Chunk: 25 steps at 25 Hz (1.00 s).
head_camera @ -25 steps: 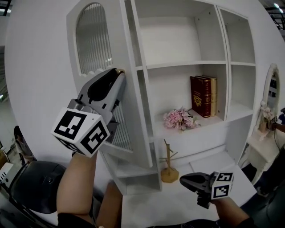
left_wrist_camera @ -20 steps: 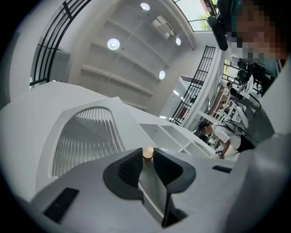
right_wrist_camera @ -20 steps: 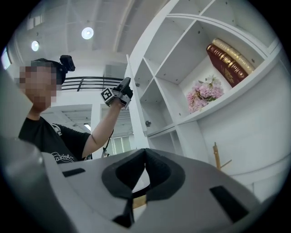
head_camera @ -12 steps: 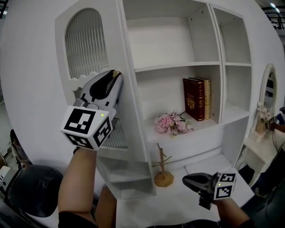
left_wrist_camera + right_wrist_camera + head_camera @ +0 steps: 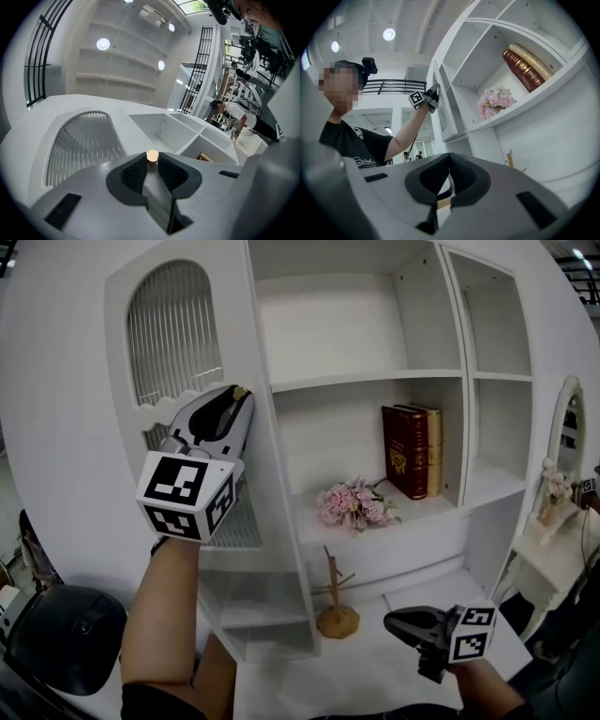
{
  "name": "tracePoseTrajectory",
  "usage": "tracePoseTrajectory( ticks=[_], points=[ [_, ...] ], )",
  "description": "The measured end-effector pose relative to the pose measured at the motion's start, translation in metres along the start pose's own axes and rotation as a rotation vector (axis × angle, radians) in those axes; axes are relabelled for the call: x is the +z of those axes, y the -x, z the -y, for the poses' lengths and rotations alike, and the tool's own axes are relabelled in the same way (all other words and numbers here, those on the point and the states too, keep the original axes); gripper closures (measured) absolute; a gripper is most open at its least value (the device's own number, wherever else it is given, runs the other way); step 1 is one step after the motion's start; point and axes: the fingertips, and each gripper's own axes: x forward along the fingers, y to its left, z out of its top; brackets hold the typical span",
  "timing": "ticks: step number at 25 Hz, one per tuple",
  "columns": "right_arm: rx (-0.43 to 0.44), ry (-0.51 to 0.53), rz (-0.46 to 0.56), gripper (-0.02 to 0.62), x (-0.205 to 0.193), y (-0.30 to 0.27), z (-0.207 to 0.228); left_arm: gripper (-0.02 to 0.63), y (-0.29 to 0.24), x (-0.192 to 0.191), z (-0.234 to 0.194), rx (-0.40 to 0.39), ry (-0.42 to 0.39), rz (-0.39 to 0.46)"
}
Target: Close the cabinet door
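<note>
The cabinet door (image 5: 178, 334), at ten o'clock in the head view, still stands swung out from the shelves (image 5: 375, 376); most of the closing is probably left. The left gripper (image 5: 236, 397), raised and tilted upward, clamps its fingers on the door's knob (image 5: 152, 155). The right gripper (image 5: 392, 621) hangs low at five o'clock, fingers together, empty.

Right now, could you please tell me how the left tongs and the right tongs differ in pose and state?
The left tongs are up at the cabinet door, whereas the right tongs hang low, away from it. The left tongs are clamped on the door's knob; the right tongs are shut on nothing. Both look alike in make and colour.
</note>
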Motion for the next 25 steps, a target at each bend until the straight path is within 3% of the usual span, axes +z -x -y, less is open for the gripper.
tracePoseTrajectory(
  ticks=[20, 25],
  points=[
    [-0.009, -0.068, -0.033, 0.589, -0.019, 0.038, 0.040, 0.531, -0.039, -0.040, -0.009, 0.129, -0.078, -0.102],
    [-0.008, -0.072, -0.044, 0.589, -0.021, 0.053, 0.044, 0.529, -0.038, -0.041, -0.009, 0.145, -0.045, -0.123]
  ],
)
